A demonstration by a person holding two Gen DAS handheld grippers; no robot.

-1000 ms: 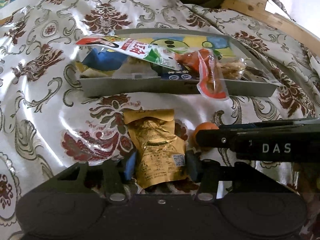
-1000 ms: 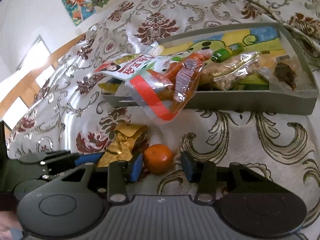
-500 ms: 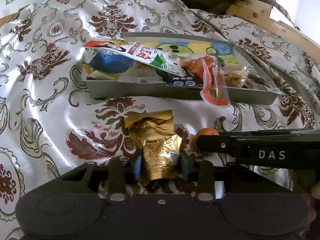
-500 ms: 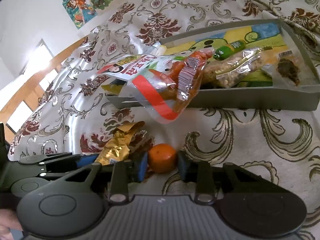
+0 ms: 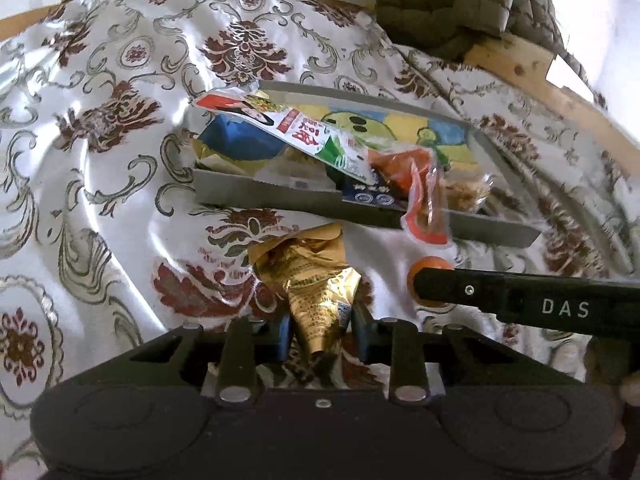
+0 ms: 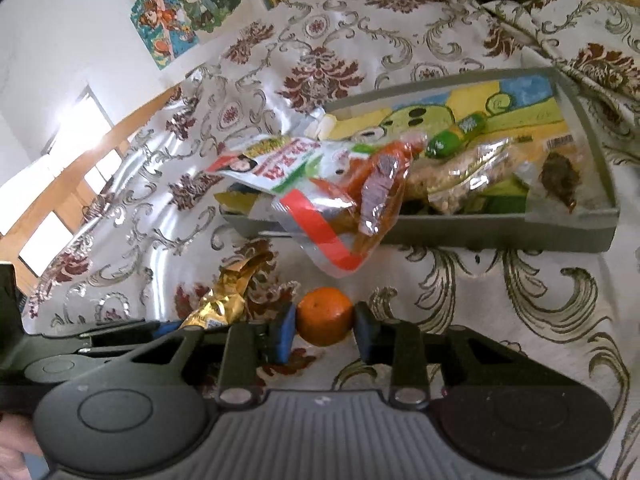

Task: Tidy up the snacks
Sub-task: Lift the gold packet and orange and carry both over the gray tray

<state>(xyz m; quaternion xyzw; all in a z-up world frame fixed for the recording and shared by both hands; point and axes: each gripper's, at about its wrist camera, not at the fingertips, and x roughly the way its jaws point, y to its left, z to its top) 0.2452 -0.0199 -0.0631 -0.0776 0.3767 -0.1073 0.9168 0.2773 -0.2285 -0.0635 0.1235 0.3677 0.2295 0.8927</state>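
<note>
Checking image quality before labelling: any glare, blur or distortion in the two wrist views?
Left wrist: glare on the satin cloth at left, strong fisheye curve, gold packet sharp, tray slightly soft. Right wrist: blown-out window at left, sheen on the cloth, orange crisp, tray edges bowed.

The cloth (image 5: 120,208) is white with maroon and grey scrollwork. A gold packet (image 5: 320,300), an orange fruit (image 6: 325,316), a grey tray (image 6: 500,232).

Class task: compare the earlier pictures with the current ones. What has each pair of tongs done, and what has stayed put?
The left tongs are closing on the gold packet, now crumpled. The right tongs closed onto the orange. The grey tray and its snacks stayed put.
</note>
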